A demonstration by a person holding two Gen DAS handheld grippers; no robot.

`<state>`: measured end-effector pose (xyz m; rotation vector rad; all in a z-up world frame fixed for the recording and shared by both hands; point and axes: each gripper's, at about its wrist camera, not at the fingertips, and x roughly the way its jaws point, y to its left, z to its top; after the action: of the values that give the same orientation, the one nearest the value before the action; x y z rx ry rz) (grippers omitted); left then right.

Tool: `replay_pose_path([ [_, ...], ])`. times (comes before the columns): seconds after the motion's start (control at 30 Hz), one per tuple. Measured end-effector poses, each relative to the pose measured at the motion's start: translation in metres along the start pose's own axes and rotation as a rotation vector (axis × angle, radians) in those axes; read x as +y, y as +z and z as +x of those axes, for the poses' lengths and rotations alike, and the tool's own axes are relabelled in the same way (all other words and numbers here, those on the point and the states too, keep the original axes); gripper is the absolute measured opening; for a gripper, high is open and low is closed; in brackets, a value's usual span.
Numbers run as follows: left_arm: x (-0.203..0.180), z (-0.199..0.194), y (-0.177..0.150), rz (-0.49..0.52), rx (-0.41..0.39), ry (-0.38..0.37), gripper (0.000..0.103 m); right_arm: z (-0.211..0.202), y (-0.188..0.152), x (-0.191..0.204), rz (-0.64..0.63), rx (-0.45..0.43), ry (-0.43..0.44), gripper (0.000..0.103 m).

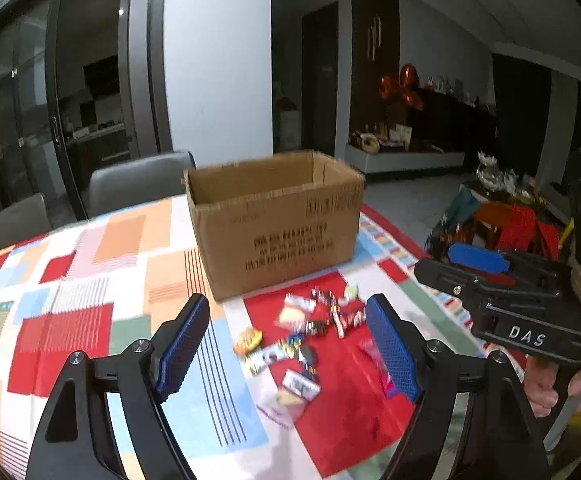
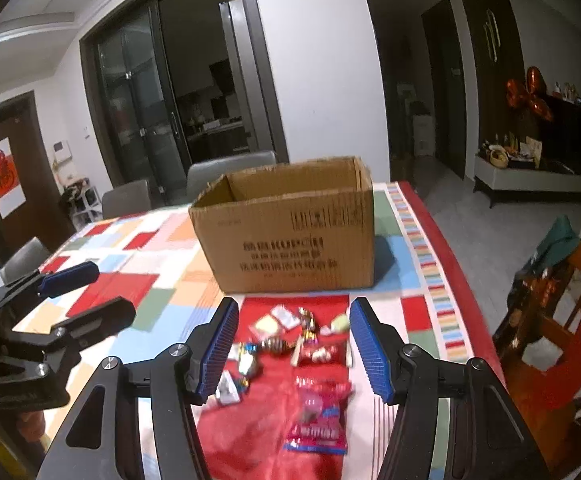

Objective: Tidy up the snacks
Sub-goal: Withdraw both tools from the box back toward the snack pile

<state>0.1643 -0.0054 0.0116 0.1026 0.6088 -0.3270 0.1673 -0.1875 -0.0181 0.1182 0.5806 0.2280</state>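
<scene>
An open brown cardboard box point(image 1: 278, 220) stands on the patchwork tablecloth; it also shows in the right wrist view point(image 2: 290, 232). In front of it lies a loose pile of small wrapped snacks point(image 1: 310, 332), also in the right wrist view point(image 2: 290, 340), with a pink packet point(image 2: 318, 416) nearest me. My left gripper point(image 1: 290, 348) is open and empty, above the table just short of the pile. My right gripper point(image 2: 292, 348) is open and empty, over the pile's near side. Each gripper shows in the other's view: the right one point(image 1: 490, 272) and the left one point(image 2: 82, 296).
Grey chairs point(image 1: 138, 184) stand behind the table's far edge. A wooden chair with red and green items point(image 2: 558, 320) stands off the table's right edge. The colourful tablecloth point(image 1: 70, 280) stretches to the left of the box.
</scene>
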Motion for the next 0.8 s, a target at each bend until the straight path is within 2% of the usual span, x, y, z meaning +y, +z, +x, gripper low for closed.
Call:
replay_pose_path([
  [0.37,0.003,0.028,-0.037,-0.024,0.126,-0.027,0.080,0.031,-0.043,-0.005,0.041,0.166,0.003,0.059],
  [0.8,0.006,0.074,-0.070,-0.033,0.281,-0.045,0.080,0.061,-0.072,-0.015,0.075,0.299,-0.035,0.059],
])
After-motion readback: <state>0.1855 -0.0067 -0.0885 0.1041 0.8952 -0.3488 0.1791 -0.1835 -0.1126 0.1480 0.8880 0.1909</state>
